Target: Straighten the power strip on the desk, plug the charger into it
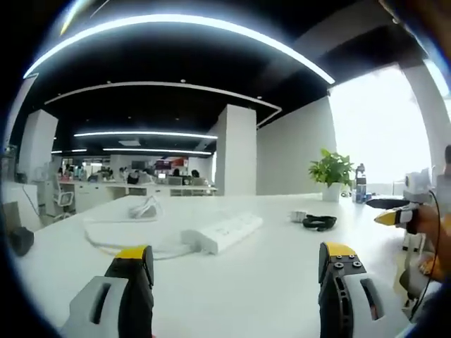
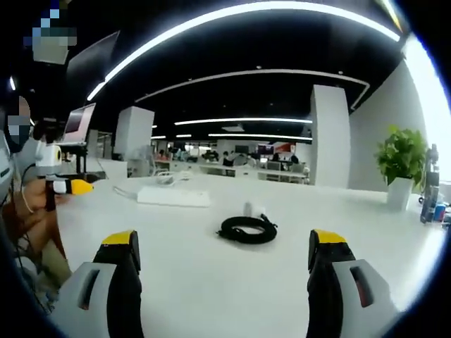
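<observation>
A white power strip [image 1: 223, 232] lies at an angle on the white desk [image 1: 268, 282], its white cord [image 1: 113, 236] looping off to the left. My left gripper [image 1: 236, 264] stands open near the desk's front, short of the strip, with nothing between its jaws. A white charger [image 1: 298, 216] with its coiled black cable [image 1: 319, 222] rests to the right of the strip. In the right gripper view the coiled cable [image 2: 246, 229] and charger [image 2: 254, 209] lie ahead of my open right gripper [image 2: 220, 253], and the power strip [image 2: 173, 196] sits farther back left.
A potted green plant [image 1: 331, 176] and bottles [image 1: 360, 184] stand at the desk's far right. My right gripper [image 1: 402, 211] enters the left gripper view from the right, held by a hand. A person's arm [image 2: 32, 218] holding my left gripper [image 2: 63, 184] shows at the left.
</observation>
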`<state>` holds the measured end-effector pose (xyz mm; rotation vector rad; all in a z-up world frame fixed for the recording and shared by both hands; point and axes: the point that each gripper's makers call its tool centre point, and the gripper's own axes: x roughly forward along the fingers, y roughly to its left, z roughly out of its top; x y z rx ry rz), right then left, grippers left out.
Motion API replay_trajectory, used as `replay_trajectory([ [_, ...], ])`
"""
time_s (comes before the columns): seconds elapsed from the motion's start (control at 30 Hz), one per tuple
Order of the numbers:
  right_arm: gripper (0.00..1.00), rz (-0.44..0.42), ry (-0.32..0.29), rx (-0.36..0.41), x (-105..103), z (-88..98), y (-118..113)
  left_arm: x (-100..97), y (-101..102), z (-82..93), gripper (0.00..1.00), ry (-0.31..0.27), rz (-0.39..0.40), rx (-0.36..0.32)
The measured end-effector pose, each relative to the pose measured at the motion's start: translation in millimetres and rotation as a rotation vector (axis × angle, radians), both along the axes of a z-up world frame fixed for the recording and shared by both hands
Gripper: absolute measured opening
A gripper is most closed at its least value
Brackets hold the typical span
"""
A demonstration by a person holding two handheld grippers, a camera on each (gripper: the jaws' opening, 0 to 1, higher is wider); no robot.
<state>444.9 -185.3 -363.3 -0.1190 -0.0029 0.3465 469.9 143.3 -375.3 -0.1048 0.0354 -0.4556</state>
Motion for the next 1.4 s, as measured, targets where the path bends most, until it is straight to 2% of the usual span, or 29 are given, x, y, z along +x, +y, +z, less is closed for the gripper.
replay_trajectory([
  [0.1,0.99,0.020,-0.010,0.008,7.2,3.1,2.4,3.9,1.4,1.2,0.99,0.006,0.003,-0.028],
  [0.2,0.99,0.033,-0.019,0.005,14.7,5.8,3.7,5.3,0.6,1.6,0.99,0.036,-0.019,-0.061],
  [0.37,0.99,0.064,-0.019,0.009,24.7,8.1,5.6,7.6,1.5,6.1,0.99,0.025,-0.019,-0.018],
  [0.5,0.99,0.086,-0.007,0.008,31.9,8.1,7.5,12.3,-0.9,8.7,0.98,0.027,-0.037,-0.018],
  [0.73,0.99,0.112,-0.009,-0.006,42.0,12.5,11.5,21.6,-3.5,6.9,0.96,0.037,-0.044,0.021],
  [0.9,0.99,0.128,-0.014,0.013,48.6,17.2,13.6,29.2,-3.5,6.0,0.96,0.051,-0.049,0.027],
  [1.07,0.98,0.131,0.002,-0.023,58.5,17.2,15.1,34.5,-4.3,4.3,0.96,0.063,-0.053,0.054],
  [1.4,0.98,0.194,-0.016,-0.008,81.1,26.3,25.3,44.3,-3.2,3.4,0.97,0.084,-0.056,0.044],
])
